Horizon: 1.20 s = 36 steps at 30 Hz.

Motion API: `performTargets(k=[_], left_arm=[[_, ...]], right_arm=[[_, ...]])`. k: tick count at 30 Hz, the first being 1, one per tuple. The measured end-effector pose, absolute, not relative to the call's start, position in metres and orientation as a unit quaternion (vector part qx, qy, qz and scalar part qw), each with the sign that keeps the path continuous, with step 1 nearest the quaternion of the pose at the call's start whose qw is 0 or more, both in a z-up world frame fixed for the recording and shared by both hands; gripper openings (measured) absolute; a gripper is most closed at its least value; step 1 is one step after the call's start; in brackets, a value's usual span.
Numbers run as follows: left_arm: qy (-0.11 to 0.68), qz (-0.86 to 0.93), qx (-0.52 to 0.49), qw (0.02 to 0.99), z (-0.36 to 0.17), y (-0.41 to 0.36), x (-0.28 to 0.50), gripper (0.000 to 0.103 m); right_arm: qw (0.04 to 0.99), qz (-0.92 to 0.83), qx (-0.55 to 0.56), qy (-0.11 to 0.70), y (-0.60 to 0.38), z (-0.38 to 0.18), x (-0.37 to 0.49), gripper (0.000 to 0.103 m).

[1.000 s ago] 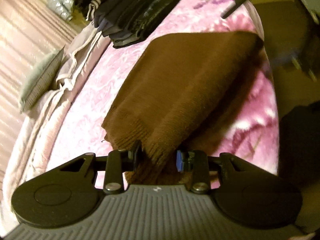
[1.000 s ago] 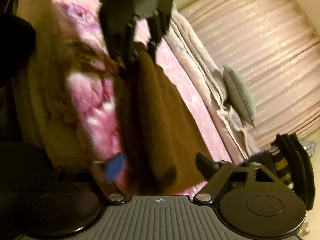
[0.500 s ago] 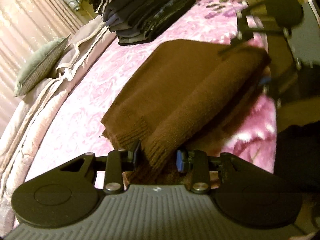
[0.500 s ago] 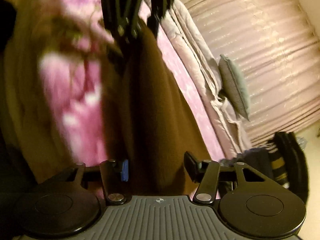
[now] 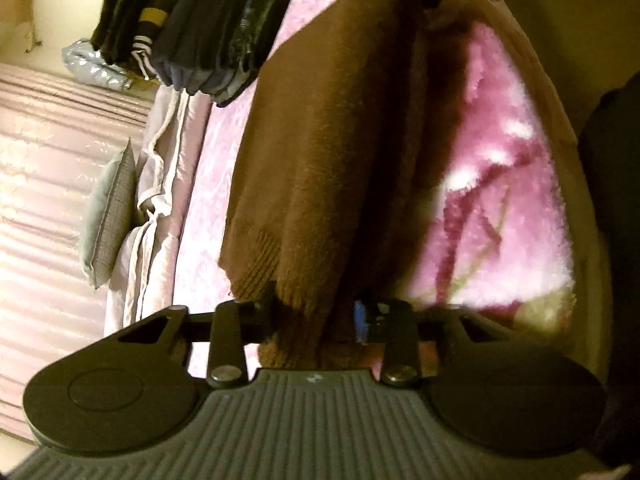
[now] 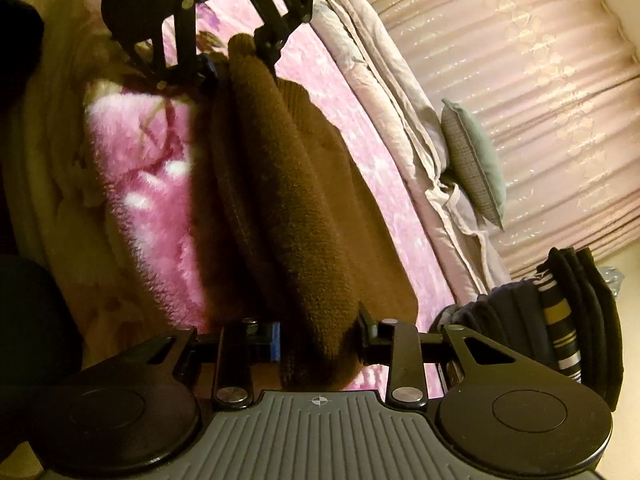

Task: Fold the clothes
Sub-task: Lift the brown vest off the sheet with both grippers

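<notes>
Change: since a second earlier, the right gripper (image 6: 318,338) had narrowed from wide open around the folded brown sweater (image 6: 296,216); its jaws were closing, pads touching the knit.
Meaning: probably both ends secured, ready to lift or fold.
Left gripper (image 5: 316,316): closing, clamped on the ribbed hem.
Sweater: on the pink floral blanket (image 5: 500,184), near the stack of dark folded clothes (image 5: 200,24).

Open pink blanket (image 6: 360,152) lies beside the brown sweater (image 6: 304,220); a stack of dark folded clothes (image 5: 200,24) blocks its far end, a grey cushion (image 6: 474,160) the bedside.
</notes>
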<state>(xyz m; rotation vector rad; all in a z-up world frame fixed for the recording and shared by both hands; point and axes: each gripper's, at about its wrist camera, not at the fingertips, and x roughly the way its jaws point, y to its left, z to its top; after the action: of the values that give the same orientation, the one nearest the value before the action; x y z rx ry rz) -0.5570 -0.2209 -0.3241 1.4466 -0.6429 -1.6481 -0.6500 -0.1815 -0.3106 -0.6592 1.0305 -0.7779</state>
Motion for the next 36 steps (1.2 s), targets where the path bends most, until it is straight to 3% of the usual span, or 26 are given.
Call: performTargets(k=[36], left_arm=[[-0.248,-0.658,0.599,0.383,-0.319,-0.217,-0.568,0.021]], right_arm=[[0.760,-0.339,-0.276,0.481,-0.181,-0.315,-0.660,0.032]])
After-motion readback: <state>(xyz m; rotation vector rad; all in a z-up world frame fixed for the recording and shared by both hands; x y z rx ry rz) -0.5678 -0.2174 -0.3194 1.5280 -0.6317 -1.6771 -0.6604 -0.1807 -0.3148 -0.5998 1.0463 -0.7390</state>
